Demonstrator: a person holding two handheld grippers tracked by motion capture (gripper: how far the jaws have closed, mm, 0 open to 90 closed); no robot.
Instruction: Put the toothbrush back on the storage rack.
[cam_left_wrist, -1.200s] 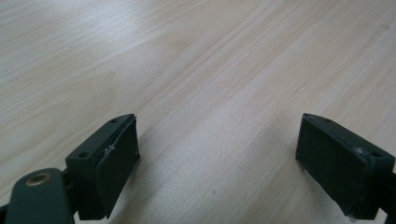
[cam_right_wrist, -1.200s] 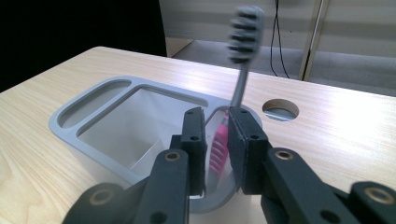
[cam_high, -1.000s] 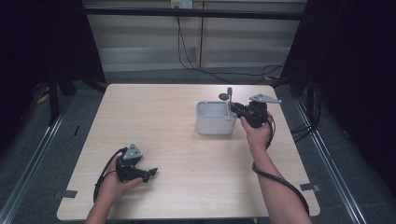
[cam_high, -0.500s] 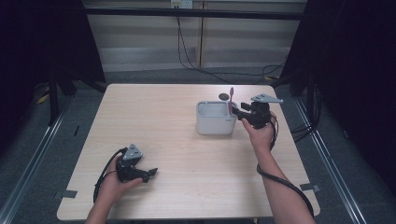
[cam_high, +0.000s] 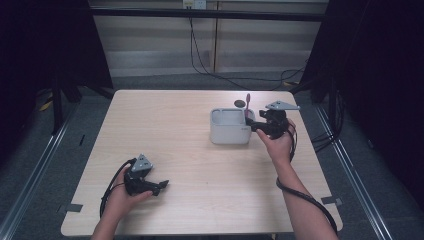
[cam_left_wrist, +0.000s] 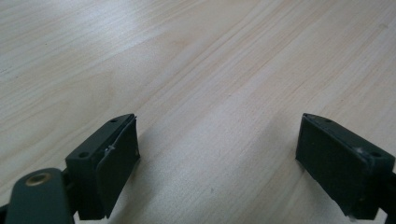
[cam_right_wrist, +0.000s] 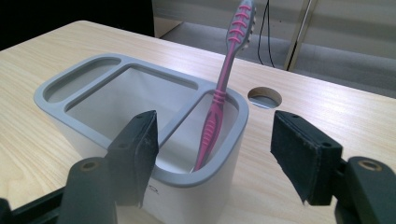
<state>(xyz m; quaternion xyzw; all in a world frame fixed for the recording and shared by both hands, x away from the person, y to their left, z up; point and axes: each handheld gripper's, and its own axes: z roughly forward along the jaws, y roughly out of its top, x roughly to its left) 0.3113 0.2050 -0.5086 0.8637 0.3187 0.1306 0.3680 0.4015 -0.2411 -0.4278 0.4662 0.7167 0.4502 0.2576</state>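
Note:
A pink toothbrush (cam_right_wrist: 224, 88) stands leaning in the near right compartment of a white holder with a grey rim (cam_right_wrist: 60, 100), its head (cam_high: 247, 98) pointing up. My right gripper (cam_right_wrist: 215, 149) faces the holder's right end with its jaws apart on either side of the handle, touching nothing; they have just been opening. In the high view that gripper (cam_high: 253, 125) sits against the holder (cam_high: 227, 132). My left gripper (cam_high: 161, 186) rests low at the table's front left. Its jaws (cam_left_wrist: 217, 163) stand wide over bare wood.
The light wooden table (cam_high: 175, 130) has a round cable hole (cam_high: 240, 104) just behind the holder. Cables (cam_high: 107, 187) trail from both grippers. Dark floor and metal rails surround the table.
The right gripper's jaws have spread apart and let go of the toothbrush, which now stands by itself in the holder. Neither hand has shifted.

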